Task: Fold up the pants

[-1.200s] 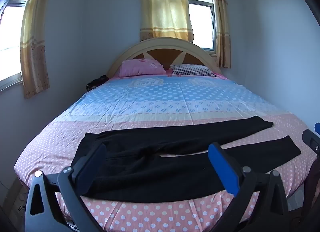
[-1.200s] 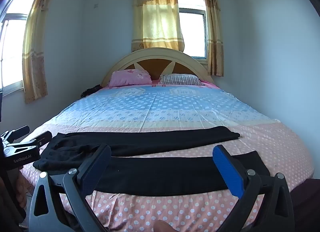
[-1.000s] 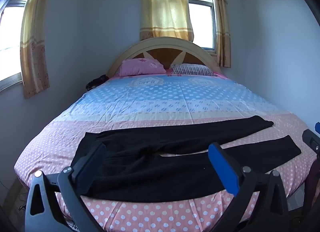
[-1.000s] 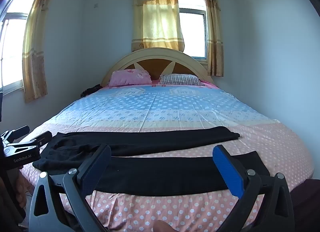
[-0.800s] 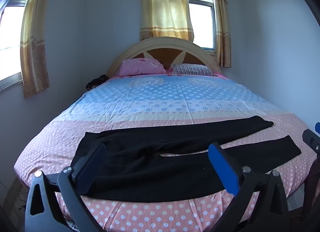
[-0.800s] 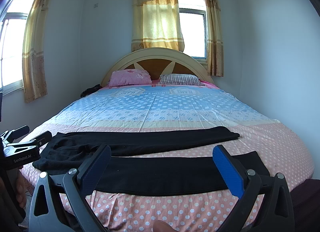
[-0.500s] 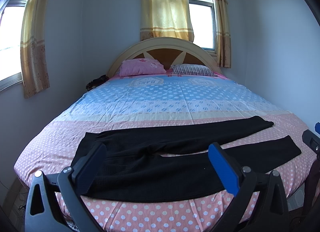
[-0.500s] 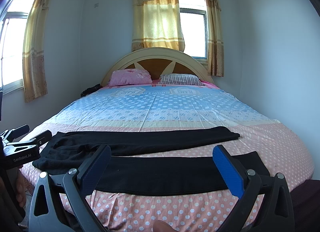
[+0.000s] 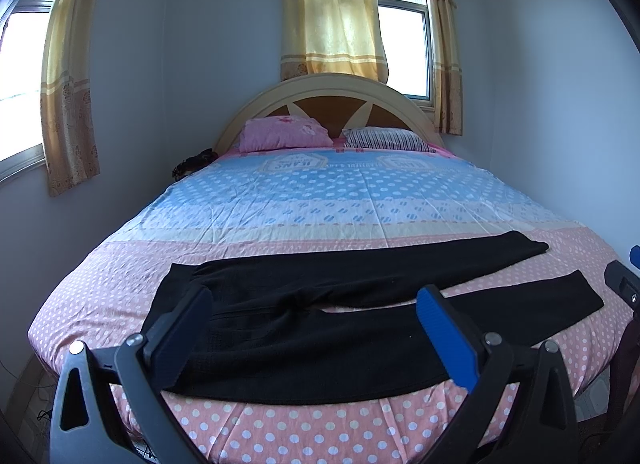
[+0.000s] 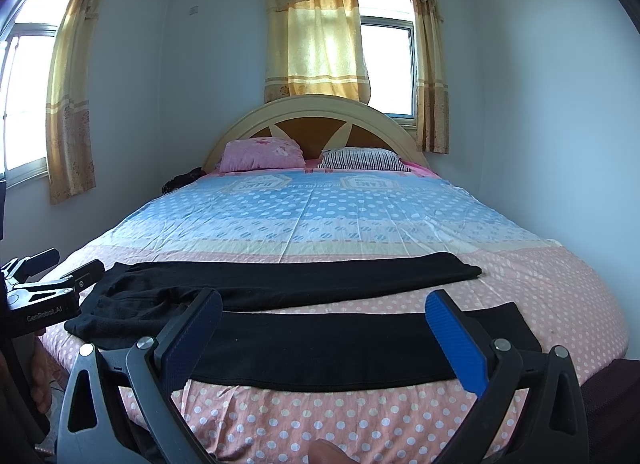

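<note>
Black pants (image 9: 320,304) lie flat across the foot of the bed, waist at the left, the two legs stretching right and spread apart. In the right wrist view the same pants (image 10: 320,340) span the near edge. My left gripper (image 9: 314,328) is open, held off the foot of the bed in front of the waist and crotch area. My right gripper (image 10: 324,332) is open in front of the near leg. Neither touches the cloth. The left gripper's body (image 10: 44,296) shows at the left edge of the right wrist view.
The bed (image 9: 344,200) has a pink and blue dotted sheet, with a pink pillow (image 9: 286,134) and a striped pillow (image 9: 386,139) at the arched headboard. Dark clothes (image 9: 192,162) lie at its far left corner. Curtained windows and walls surround it.
</note>
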